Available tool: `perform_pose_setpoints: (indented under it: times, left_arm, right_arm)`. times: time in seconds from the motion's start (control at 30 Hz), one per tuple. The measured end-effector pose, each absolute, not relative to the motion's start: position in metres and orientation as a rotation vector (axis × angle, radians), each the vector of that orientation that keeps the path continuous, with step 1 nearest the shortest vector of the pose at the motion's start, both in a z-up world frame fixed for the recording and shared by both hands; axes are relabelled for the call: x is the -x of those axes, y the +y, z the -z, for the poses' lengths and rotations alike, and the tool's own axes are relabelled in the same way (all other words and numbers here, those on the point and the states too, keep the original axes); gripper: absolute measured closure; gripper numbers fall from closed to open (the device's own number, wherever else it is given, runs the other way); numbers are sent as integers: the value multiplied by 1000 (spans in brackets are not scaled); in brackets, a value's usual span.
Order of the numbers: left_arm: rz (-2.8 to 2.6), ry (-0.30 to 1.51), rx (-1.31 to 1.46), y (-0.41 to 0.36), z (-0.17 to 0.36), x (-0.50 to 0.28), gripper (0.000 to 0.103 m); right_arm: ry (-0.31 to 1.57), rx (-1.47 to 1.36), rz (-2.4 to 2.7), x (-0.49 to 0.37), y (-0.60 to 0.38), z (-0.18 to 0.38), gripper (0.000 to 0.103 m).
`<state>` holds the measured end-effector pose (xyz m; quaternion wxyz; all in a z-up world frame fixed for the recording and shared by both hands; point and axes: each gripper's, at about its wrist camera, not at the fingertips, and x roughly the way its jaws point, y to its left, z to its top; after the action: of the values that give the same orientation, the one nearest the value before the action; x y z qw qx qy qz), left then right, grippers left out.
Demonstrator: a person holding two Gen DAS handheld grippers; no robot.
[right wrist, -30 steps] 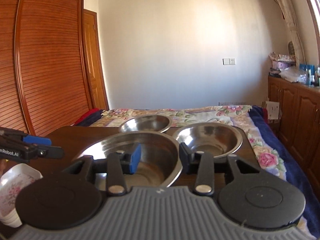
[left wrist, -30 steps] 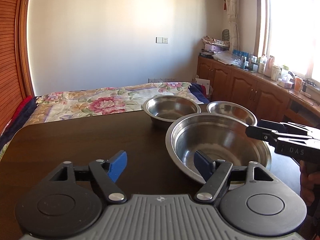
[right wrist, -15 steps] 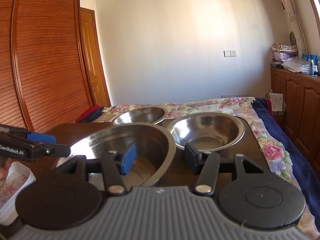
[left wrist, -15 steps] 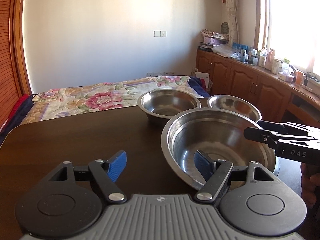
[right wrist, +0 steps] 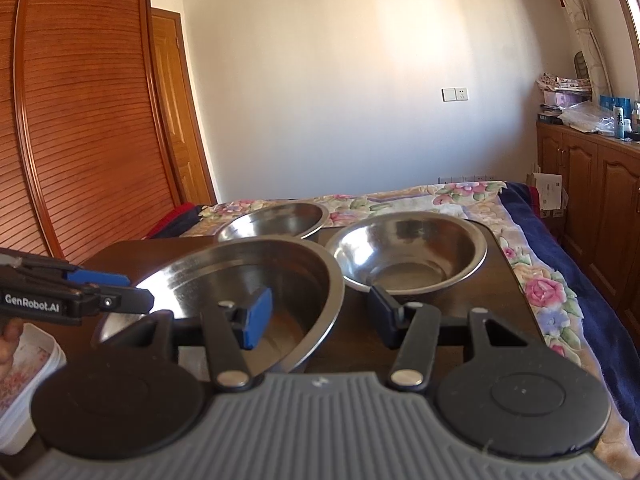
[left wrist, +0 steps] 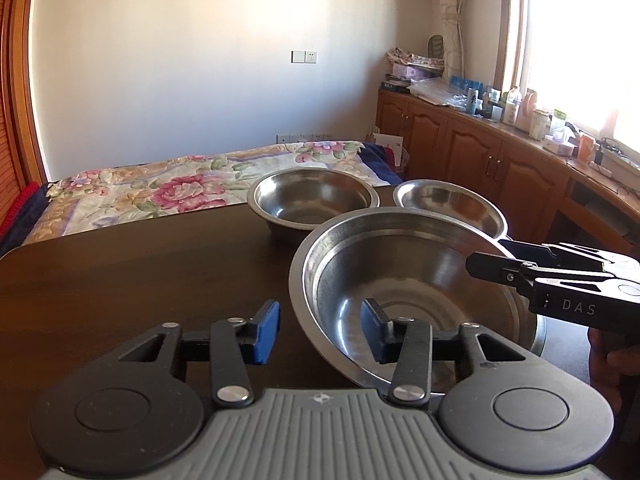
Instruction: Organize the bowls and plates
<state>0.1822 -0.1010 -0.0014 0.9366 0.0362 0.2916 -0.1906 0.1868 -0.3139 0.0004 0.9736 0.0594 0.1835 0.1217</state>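
Note:
Three steel bowls stand on the dark table (left wrist: 120, 280). The large bowl (left wrist: 412, 292) is nearest; it also shows in the right wrist view (right wrist: 248, 284). My left gripper (left wrist: 320, 334) is open, its jaws astride the large bowl's left rim. My right gripper (right wrist: 318, 314) is open, its jaws astride the bowl's right rim. A medium bowl (left wrist: 312, 200) sits behind at the far edge, and another bowl (left wrist: 448, 204) sits to its right; they show in the right wrist view as the far bowl (right wrist: 276, 220) and the right bowl (right wrist: 404, 256).
A white floral dish stack (right wrist: 24, 368) sits at the table's left in the right wrist view. A bed with a flowered cover (left wrist: 160, 192) lies beyond the table. Wooden cabinets (left wrist: 480, 160) line the right wall.
Both grippers have moved closer around the large bowl's rim. The large bowl has tilted and shifted slightly, looking larger in both views.

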Motion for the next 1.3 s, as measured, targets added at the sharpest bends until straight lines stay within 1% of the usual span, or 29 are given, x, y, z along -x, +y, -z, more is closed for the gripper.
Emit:
perform_pose_setpoints:
  times: [0.13,0.27,0.43,0.5,0.53,0.57,0.7,0.83,1.3]
  left_arm:
    - [395,603,-66,-103,2,-183,63]
    - [390,606,-69,-105,4,-185,65]
    - [393,611,-72,-105,5,-185,66]
    - [394,617,-79,-106,7,-185,71]
    - [391,617,-86,-106,7,-185,74]
    - [391,618,-88,-106,7,-185,75]
    - [383,624,-73,-103,7,-184,75]
    - [382,626,-54,-100,6,-179,75]
    - [408,590,-32,-87,-7,-151,75]
  right_arm:
    - [375,-118,-248,-188,-314,0,52]
    - [375,-110,-248,-188,-313,1,54]
    - [382,-108,-257,-188,-312,1,60]
    - [389,-112,-266,-189,-311,2,66]
    - [389,-113,-266,-190,-311,2,66]
    - [390,-115,-267,-190,-311,2,66]
    - [394,-127,-264,-191,-313,2,70]
    - [402,-136,-272,-192,-314,2,77]
    - [400,-121,-254,-172,-302,-10,77]
